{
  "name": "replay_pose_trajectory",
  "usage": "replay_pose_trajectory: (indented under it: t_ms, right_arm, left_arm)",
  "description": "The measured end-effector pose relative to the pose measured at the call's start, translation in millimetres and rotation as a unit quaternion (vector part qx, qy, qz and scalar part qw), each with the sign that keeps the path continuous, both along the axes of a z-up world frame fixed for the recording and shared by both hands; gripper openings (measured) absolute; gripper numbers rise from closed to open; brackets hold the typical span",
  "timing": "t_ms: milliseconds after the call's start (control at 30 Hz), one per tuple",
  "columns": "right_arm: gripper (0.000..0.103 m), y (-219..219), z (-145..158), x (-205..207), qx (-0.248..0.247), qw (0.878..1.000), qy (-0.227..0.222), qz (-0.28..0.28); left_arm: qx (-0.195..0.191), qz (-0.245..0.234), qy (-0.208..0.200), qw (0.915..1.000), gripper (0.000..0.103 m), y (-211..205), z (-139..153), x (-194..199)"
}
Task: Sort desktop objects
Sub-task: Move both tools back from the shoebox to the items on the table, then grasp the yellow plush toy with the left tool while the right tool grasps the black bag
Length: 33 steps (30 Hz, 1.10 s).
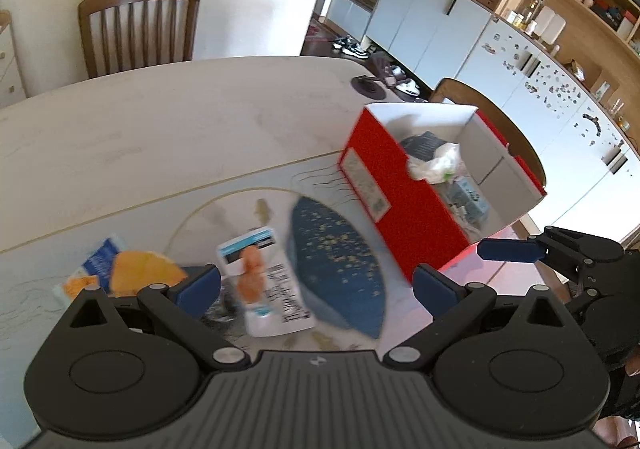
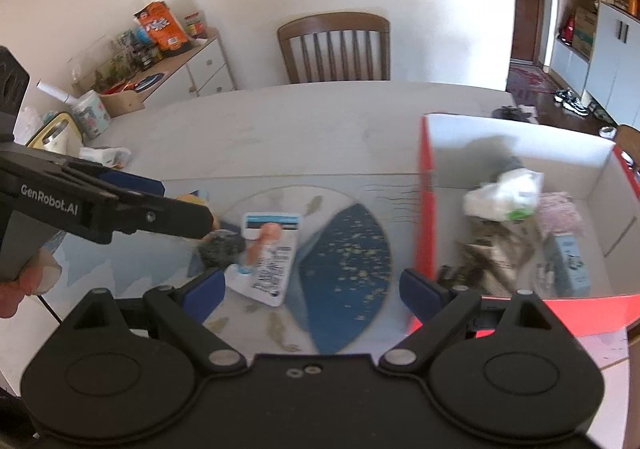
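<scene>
Desktop objects (a white blister pack (image 1: pixel 266 281), a yellow packet (image 1: pixel 138 273)) lie on my counter (image 1: pixel 160 129) left of the red box (image 1: pixel 404 205). My left hand-held gripper (image 1: pixel 316 285) and right hand-held gripper (image 2: pixel 310 289) both hover spread wide, empty.

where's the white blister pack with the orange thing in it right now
The white blister pack lies flat on the placemat between both open tongs, left of the red box and beside a dark crumpled object.
</scene>
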State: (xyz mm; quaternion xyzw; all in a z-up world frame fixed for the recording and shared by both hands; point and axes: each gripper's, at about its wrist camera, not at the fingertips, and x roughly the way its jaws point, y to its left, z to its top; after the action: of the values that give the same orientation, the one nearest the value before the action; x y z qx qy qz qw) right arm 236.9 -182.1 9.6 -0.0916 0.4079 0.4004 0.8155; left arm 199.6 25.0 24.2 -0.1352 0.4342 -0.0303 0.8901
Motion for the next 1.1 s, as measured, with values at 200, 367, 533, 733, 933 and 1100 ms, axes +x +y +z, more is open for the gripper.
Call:
replay_pose_trajectory:
  t_ms: [200, 367, 533, 733, 933, 1100]
  right_arm:
    - [0.093, 25.7, -7.3, -8.5, -0.006, 1.000, 0.006, 0.010]
    - [0.093, 44.7, -12.7, -15.3, -0.008, 1.000, 0.012, 0.027]
    - [0.093, 66.9, -18.5, -24.5, -0.014, 0.998, 0.010, 0.056]
    - [0.090, 89.5, -25.7, -29.7, -0.015, 0.997, -0.001, 0.071]
    - [0.087, 107.4, -36.9, -27.7, -0.019, 0.996, -0.002, 0.083]
    - [0.084, 119.5, -47.1, -24.6, -0.025, 0.996, -0.002, 0.088]
  left_arm:
    - [0.013, 0.011, -0.006, 0.9998, 0.103, 24.3, -3.8, -11.8]
    - [0.015, 0.031, 0.000, 0.9994, 0.103, 43.7, -12.8, -18.0]
    - [0.015, 0.044, 0.001, 0.9989, 0.103, 57.6, -20.8, -20.6]
    - [0.012, 0.052, 0.009, 0.9985, 0.103, 71.9, -35.1, -18.2]
    - [0.009, 0.058, 0.020, 0.9981, 0.103, 83.9, -51.9, -10.0]
    - [0.007, 0.062, 0.029, 0.9976, 0.103, 93.3, -66.1, -2.2]
